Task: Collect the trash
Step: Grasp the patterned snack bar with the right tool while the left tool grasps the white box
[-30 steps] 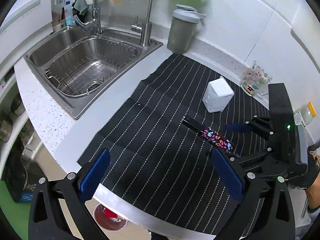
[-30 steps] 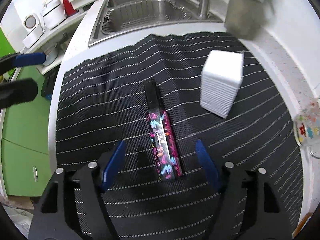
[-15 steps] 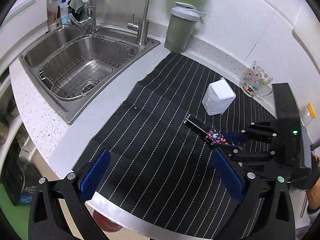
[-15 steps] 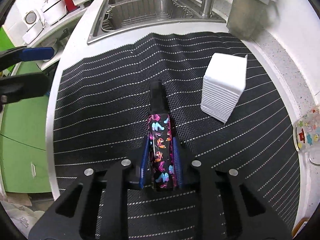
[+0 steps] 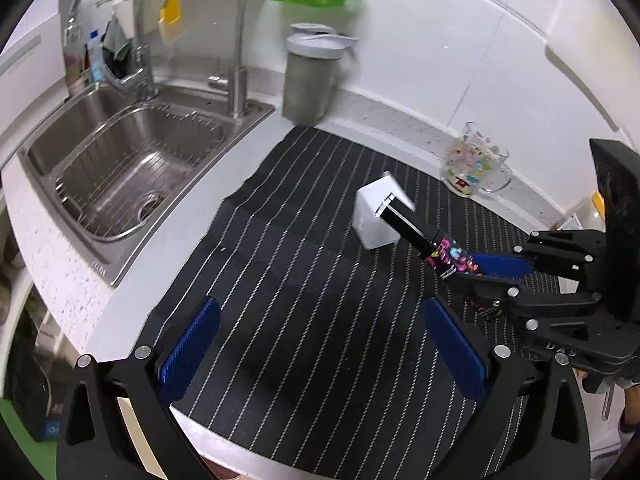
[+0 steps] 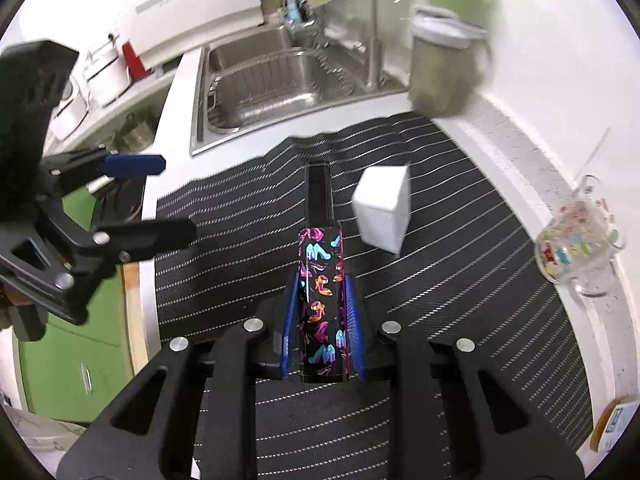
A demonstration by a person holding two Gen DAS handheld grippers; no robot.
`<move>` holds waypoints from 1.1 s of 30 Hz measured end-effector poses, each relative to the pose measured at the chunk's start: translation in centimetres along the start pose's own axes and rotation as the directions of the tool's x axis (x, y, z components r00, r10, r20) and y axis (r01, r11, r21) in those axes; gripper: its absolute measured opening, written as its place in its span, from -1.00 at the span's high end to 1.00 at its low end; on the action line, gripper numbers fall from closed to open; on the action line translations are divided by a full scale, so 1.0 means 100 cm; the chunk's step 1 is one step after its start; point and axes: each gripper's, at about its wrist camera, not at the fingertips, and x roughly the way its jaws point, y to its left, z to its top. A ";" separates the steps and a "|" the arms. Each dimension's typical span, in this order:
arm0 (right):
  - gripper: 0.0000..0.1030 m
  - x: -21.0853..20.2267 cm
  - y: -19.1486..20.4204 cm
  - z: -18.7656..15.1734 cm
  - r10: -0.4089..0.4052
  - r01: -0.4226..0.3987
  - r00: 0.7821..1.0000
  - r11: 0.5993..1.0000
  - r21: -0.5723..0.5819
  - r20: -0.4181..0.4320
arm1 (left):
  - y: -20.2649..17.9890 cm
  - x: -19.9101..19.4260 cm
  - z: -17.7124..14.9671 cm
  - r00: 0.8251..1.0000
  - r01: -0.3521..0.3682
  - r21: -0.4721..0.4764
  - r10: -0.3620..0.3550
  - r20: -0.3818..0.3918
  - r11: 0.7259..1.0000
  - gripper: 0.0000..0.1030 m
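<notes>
Your right claw (image 6: 322, 332) pinches the black shoe-print box (image 6: 321, 280) by its patterned end, lifted clear above the striped mat (image 5: 304, 280), its plain end jutting toward the white carton (image 5: 376, 216). Your left claw (image 5: 320, 344) stands spread and empty above the mat's near edge.

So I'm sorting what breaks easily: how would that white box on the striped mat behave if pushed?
The white box looks like thin cardboard, so probably light and easily crushed. It stands upright with flat faces, so it should slide rather than roll. The textured mat may grip its base, so a high push might tip it.
</notes>
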 end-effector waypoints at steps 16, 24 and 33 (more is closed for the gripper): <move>0.56 -0.012 -0.064 -0.006 -0.076 0.074 0.997 0.990 0.116 0.012 | -0.040 0.050 0.042 0.998 0.050 0.103 -0.046 -0.043 0.993 -0.89; 0.56 0.003 -0.086 -0.006 -0.079 0.080 0.997 0.985 0.150 -0.015 | -0.043 0.091 0.058 0.995 0.072 0.109 -0.063 -0.079 0.991 -0.89; 0.56 0.012 -0.101 -0.012 -0.083 0.088 0.996 0.978 0.187 -0.033 | -0.052 0.128 0.066 0.986 0.121 0.086 -0.111 -0.123 0.989 -0.35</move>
